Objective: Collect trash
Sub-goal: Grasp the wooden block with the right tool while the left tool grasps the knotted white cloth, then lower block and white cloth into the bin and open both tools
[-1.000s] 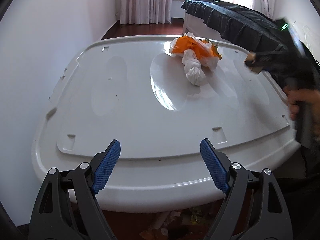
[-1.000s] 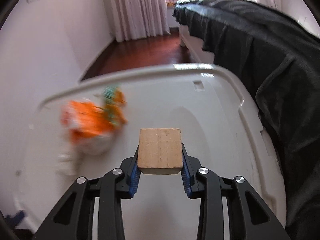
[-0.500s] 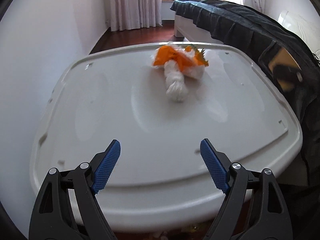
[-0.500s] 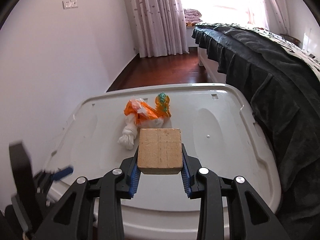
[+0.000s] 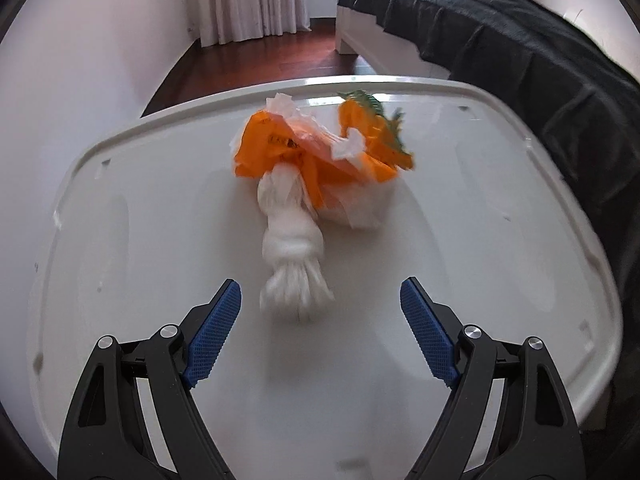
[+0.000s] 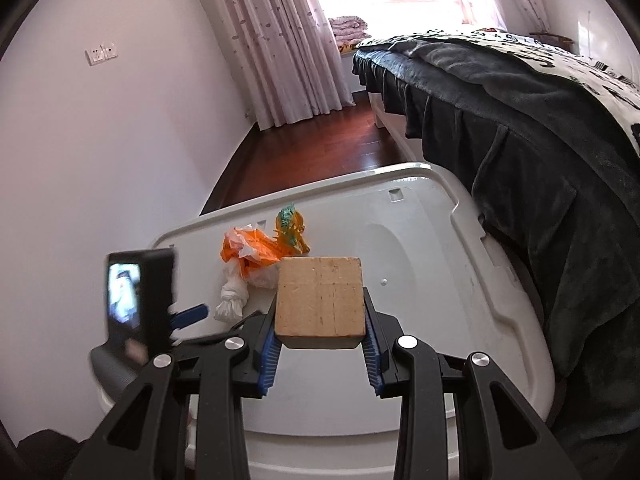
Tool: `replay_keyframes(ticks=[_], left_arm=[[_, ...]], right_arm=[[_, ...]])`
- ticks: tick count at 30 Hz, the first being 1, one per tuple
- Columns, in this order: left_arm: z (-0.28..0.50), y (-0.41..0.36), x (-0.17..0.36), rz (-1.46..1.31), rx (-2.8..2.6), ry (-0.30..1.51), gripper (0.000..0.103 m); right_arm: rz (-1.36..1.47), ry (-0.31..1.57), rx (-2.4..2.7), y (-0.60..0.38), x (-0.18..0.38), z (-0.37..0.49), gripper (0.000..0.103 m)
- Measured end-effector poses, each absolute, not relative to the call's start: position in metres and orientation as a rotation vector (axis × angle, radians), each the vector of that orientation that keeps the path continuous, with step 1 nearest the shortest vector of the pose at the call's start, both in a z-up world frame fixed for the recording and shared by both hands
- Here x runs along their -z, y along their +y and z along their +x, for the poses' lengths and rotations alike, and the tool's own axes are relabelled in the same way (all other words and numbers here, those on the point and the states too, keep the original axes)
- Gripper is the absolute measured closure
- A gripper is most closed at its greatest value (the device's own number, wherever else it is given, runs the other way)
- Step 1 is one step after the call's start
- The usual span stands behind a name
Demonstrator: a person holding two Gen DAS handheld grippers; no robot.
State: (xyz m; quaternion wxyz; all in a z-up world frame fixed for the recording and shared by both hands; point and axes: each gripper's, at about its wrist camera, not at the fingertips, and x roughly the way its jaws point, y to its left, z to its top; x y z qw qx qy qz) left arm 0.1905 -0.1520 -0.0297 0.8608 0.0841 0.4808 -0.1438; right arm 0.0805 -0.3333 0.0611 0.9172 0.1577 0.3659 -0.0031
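A pile of trash lies on a white plastic bin lid (image 5: 132, 264): an orange plastic bag (image 5: 280, 148), a knotted white rope (image 5: 290, 248) and an orange-green toy (image 5: 376, 120). My left gripper (image 5: 320, 320) is open, just short of the rope's frayed end, jaws on either side of it. My right gripper (image 6: 320, 332) is shut on a wooden block (image 6: 320, 296), held above the lid (image 6: 440, 280). In the right wrist view the bag (image 6: 250, 250), rope (image 6: 232, 300) and toy (image 6: 290, 228) lie beyond the block, with the left gripper's body (image 6: 136, 300) beside them.
A bed with a dark blanket (image 6: 520, 120) runs along the lid's right side. A white wall (image 6: 100, 160) stands to the left. Dark wood floor (image 6: 320, 148) and curtains (image 6: 280, 40) lie beyond.
My left gripper moved forward over the lid to the rope's end. My right gripper rose and drew back, still holding the block.
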Motion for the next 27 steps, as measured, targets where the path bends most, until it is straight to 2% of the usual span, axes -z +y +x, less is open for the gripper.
replay_keyframes(ticks=[3,6,7,8,14,19,27], left_arm=[[0.214,-0.149,0.042,0.152,0.276,1.031,0.023],[0.225,-0.142,0.048,0.119,0.28,1.016,0.049],[0.224,-0.142,0.047,0.127,0.285,1.0,0.065],[0.221,-0.145,0.045,0.164,0.279,0.981,0.071],[0.192,-0.149,0.044,0.301,0.271,0.924,0.073],[0.165,-0.132,0.035,0.3,0.246,0.925,0.073],[0.106,-0.095,-0.017,0.281,0.223,0.866,0.073]], right_arm=[[0.345,0.751,-0.01,-0.334,-0.063,0.082,0.068],[0.346,0.747,-0.017,-0.332,-0.065,0.084,0.068],[0.347,0.749,-0.019,-0.331,-0.065,0.084,0.068],[0.349,0.751,-0.021,-0.33,-0.064,0.085,0.068],[0.367,0.771,-0.032,-0.327,-0.059,0.088,0.068],[0.337,0.781,-0.02,-0.321,-0.054,0.09,0.068],[0.323,0.807,-0.043,-0.309,-0.04,0.085,0.068]])
